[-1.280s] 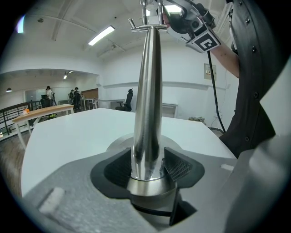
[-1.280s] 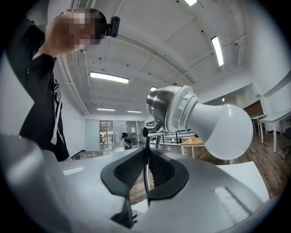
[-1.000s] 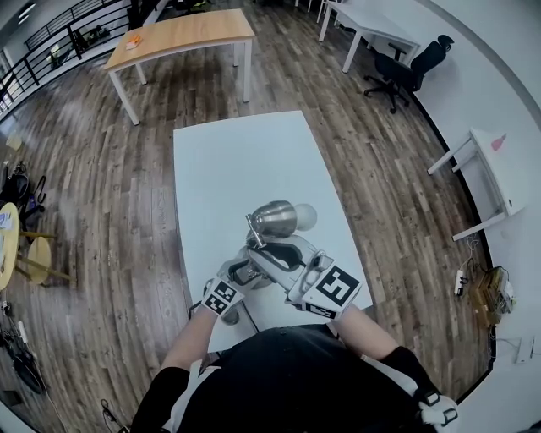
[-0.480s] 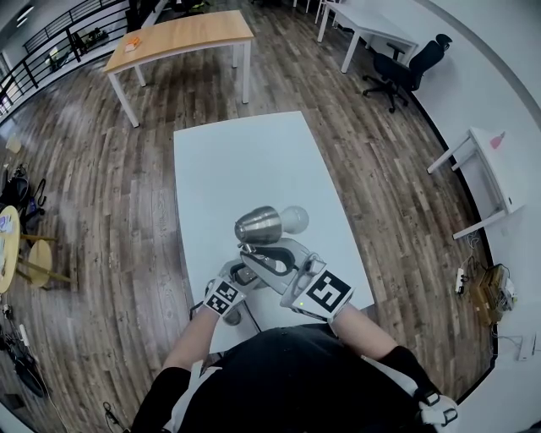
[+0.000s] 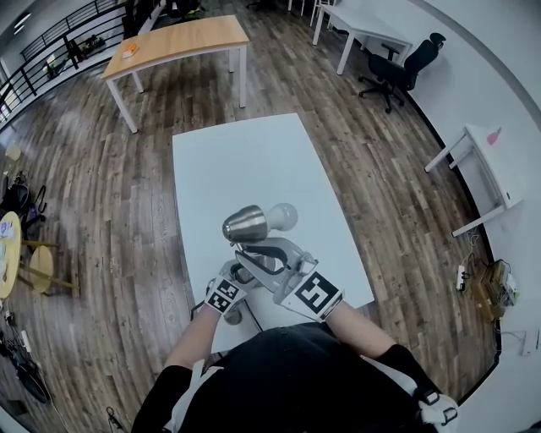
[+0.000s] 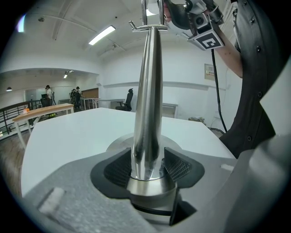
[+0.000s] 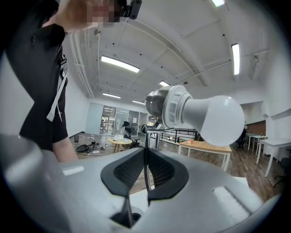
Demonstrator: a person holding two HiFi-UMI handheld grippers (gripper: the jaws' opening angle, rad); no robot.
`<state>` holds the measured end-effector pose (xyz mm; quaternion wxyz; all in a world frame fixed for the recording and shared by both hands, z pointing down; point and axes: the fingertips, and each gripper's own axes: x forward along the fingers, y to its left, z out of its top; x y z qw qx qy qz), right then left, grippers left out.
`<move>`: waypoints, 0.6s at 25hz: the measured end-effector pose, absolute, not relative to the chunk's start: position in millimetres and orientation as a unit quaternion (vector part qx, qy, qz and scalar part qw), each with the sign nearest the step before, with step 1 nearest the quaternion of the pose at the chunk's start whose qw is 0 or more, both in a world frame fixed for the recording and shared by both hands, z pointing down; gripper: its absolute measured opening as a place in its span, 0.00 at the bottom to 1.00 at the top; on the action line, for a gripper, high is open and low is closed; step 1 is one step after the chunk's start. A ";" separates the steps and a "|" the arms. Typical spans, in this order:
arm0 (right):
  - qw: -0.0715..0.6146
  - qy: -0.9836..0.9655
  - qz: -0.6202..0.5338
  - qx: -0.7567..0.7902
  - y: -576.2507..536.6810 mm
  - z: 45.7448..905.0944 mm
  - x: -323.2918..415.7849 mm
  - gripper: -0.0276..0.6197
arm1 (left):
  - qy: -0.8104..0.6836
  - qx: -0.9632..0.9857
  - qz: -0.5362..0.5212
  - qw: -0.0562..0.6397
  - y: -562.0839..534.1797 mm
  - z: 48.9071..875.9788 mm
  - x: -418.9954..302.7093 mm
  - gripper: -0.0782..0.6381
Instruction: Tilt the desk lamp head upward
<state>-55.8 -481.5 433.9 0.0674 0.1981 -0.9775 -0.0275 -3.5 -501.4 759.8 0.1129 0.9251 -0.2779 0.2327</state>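
There is one desk lamp (image 5: pixel 245 225), and it carries one bulb (image 5: pixel 284 216). Two tools show: one left tool (image 6: pixel 148 164) and one right tool (image 7: pixel 145 169). There is one white tabletop (image 5: pixel 245 156). Three more tables stand around it: one wooden table (image 5: pixel 177 38), one long white table (image 5: pixel 368 24) and one small white table (image 5: pixel 489 169), which bears one pink thing (image 5: pixel 497 139). There is one black office chair (image 5: pixel 406 63).

lamp head (image 5: pixel 246 225) blocks front, open tabletop (image 5: pixel 245 156) beyond
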 end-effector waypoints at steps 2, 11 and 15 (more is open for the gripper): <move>0.066 -0.973 -0.033 0.218 -483.2 436.8 -49.7 0.14 | -0.278 0.923 0.235 0.122 -500.3 761.4 -2.2 0.44; 0.019 -0.959 0.012 0.281 -492.5 439.9 -4.8 0.24 | -0.328 0.917 0.174 0.146 -509.2 715.8 -21.1 0.44; -0.011 -0.949 0.034 0.312 -490.3 434.8 7.3 0.23 | -0.338 0.923 0.135 0.128 -499.6 674.0 -34.1 0.44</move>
